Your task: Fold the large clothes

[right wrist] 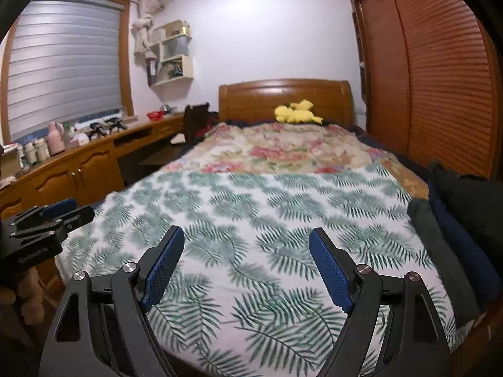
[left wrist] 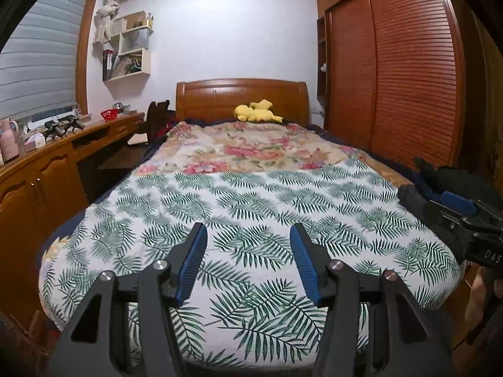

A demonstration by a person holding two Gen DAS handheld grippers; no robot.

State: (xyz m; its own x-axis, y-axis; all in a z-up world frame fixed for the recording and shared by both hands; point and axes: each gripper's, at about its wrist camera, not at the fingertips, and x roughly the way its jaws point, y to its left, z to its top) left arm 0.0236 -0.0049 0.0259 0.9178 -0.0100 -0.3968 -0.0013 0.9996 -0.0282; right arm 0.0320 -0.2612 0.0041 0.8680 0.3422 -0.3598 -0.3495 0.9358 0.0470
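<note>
Both the black left gripper (left wrist: 248,229) and black right gripper (right wrist: 246,234) hover with jaws apart and empty above the white fern-print bedsheet (left wrist: 251,194); dark folded clothes (right wrist: 452,226) lie far right. White lettering "DAS" marks the right gripper's body.

bedsheet (left wrist: 251,194): white, green palm-leaf print
blanket (left wrist: 251,147): pink floral on beige
plush toy (left wrist: 256,112): yellow
folded clothes (right wrist: 456,220): grey, navy, black

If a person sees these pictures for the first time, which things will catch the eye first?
The white sheet with green palm leaves over the near half of the bed, with a flowered blanket behind it. Next, the yellow plush toy by the wooden headboard, and the dark folded clothes along the bed's right edge.
</note>
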